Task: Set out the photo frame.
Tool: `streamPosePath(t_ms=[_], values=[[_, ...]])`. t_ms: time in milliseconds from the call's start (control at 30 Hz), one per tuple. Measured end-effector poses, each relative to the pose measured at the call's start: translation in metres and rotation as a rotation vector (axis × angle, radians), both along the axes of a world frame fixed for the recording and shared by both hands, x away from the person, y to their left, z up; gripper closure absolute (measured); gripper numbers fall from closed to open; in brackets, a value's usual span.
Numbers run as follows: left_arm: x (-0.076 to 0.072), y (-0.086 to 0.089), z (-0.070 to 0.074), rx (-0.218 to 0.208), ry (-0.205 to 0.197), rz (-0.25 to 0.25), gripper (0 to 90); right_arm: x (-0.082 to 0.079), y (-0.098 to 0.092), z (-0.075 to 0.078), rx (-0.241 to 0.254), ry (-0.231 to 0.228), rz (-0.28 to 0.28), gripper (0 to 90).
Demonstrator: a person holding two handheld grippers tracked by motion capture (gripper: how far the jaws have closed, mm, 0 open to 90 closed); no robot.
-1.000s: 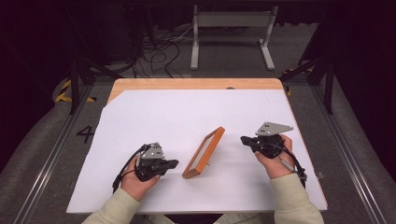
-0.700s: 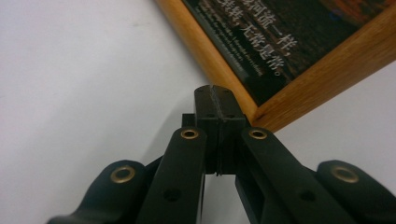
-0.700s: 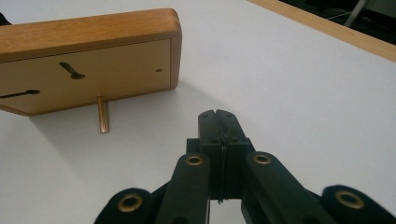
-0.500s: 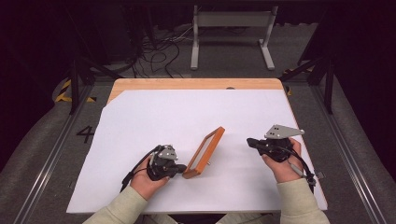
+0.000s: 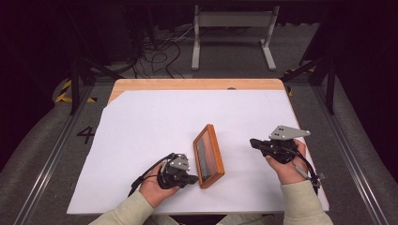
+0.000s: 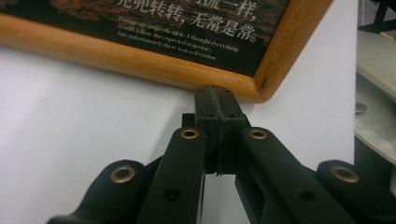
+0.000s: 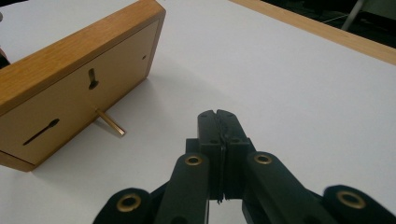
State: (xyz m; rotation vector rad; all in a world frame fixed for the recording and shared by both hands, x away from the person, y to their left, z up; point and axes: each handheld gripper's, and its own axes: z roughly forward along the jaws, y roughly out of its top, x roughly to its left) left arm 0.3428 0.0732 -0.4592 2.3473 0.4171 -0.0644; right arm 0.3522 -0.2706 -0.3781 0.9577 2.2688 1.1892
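Left gripper [image 5: 191, 178] lies low, jaws pressed together, tips at the picture frame [image 5: 209, 155]'s near corner; the frame stands mid-table [image 5: 141, 122]; right gripper [image 5: 254, 142], also pressed together, hovers apart, pointing at it

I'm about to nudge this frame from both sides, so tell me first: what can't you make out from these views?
- Left gripper tips against the wooden frame: contact or a hair's gap, left gripper view can't settle it.
- The frame's picture: cut off by the top edge in the left gripper view; too small in the high view.
- Brass peg on the back: its foot on the table is unclear.
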Motion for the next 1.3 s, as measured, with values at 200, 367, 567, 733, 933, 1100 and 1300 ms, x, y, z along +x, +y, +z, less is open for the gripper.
streamPosePath(t_ms=[200, 367, 567, 733, 933, 1100, 1300], values=[[0.0, 0.0, 0.0, -0.001, 0.001, -0.002, 90.0, -0.001, 0.007, 0.002, 0.044, 0.055, 0.025, 79.9], [0.004, 0.017, 0.005, -0.017, -0.027, 0.066, 83.4, -0.004, 0.041, 0.02, 0.112, 0.186, 0.041, 51.0], [0.01, 0.037, 0.011, -0.061, -0.033, 0.137, 77.7, -0.002, 0.075, 0.033, 0.092, 0.28, 0.073, 39.5], [0.013, 0.049, 0.011, -0.072, -0.05, 0.18, 66.4, 0.008, 0.101, 0.032, 0.009, 0.337, 0.066, 39.6], [0.015, 0.06, 0.014, -0.095, -0.058, 0.215, 60.8, 0.024, 0.122, 0.02, -0.068, 0.412, 0.037, 40.9], [0.016, 0.066, 0.014, -0.1, -0.061, 0.237, 59.5, 0.033, 0.132, 0.008, -0.076, 0.497, 0.027, 44.1], [0.016, 0.067, 0.014, -0.092, -0.065, 0.24, 59.7, 0.038, 0.139, 0.003, -0.117, 0.561, 0.014, 51.9]])
